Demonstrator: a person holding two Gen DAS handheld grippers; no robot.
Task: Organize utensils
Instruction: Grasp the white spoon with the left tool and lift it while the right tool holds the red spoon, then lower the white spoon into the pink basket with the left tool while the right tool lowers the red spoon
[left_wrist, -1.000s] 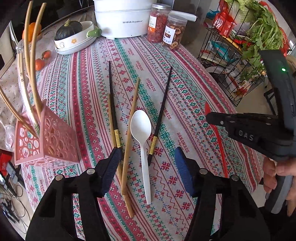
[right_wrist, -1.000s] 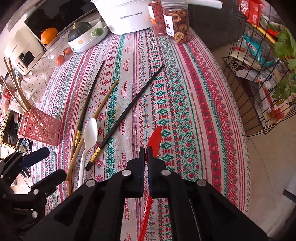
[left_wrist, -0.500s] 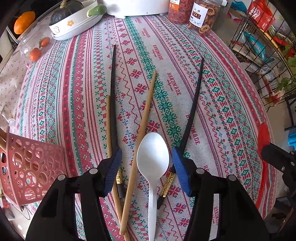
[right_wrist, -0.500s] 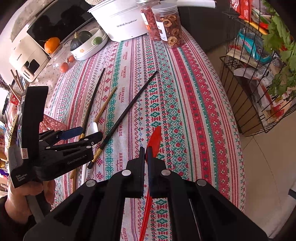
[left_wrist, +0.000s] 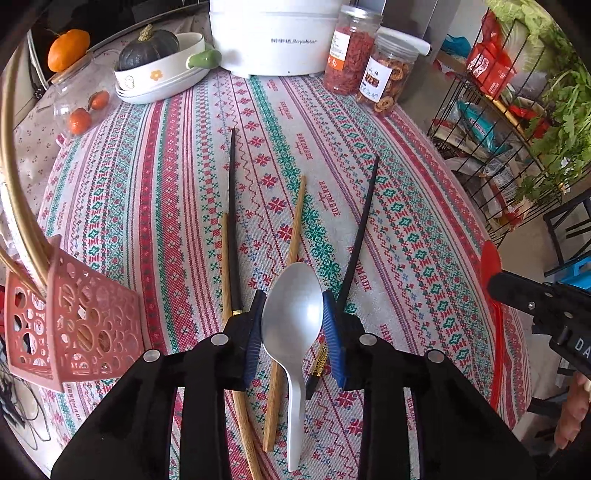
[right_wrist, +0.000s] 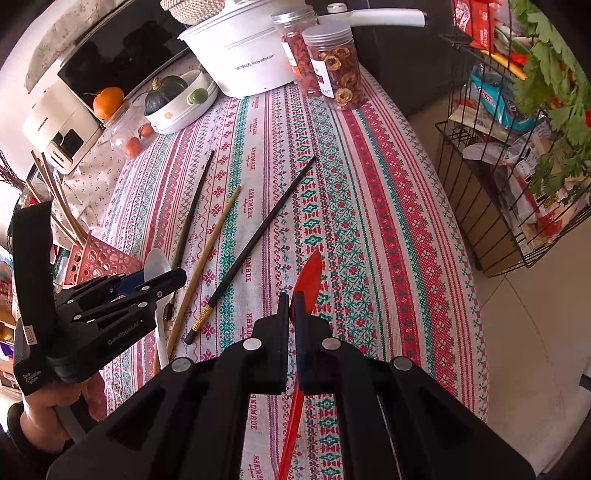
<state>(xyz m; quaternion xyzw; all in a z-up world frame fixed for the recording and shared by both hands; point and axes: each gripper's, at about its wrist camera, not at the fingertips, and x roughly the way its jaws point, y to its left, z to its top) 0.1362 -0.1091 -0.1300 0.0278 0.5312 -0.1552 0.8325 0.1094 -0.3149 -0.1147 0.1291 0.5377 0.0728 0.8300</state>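
A white plastic spoon (left_wrist: 291, 321) lies on the patterned tablecloth among two black chopsticks (left_wrist: 232, 221) (left_wrist: 360, 240) and two wooden ones (left_wrist: 295, 229) (left_wrist: 224, 258). My left gripper (left_wrist: 293, 295) is closing, and its blue pads (left_wrist: 255, 332) touch both sides of the spoon's bowl. The spoon's handle runs back under the jaws. My right gripper (right_wrist: 293, 299) is shut on a red spoon (right_wrist: 310, 273), held above the cloth at the right. A pink perforated basket (left_wrist: 74, 321) with wooden chopsticks in it stands at the left table edge.
A white cooker (left_wrist: 273, 37), two snack jars (left_wrist: 384, 81) and a bowl holding a dark squash (left_wrist: 159, 59) line the far side. A wire rack (right_wrist: 517, 166) of groceries stands off the right edge. The left gripper (right_wrist: 155, 277) shows in the right wrist view.
My left gripper has moved forward over the white spoon and narrowed from wide open until its pads meet the bowl. The right gripper keeps still with the red spoon.
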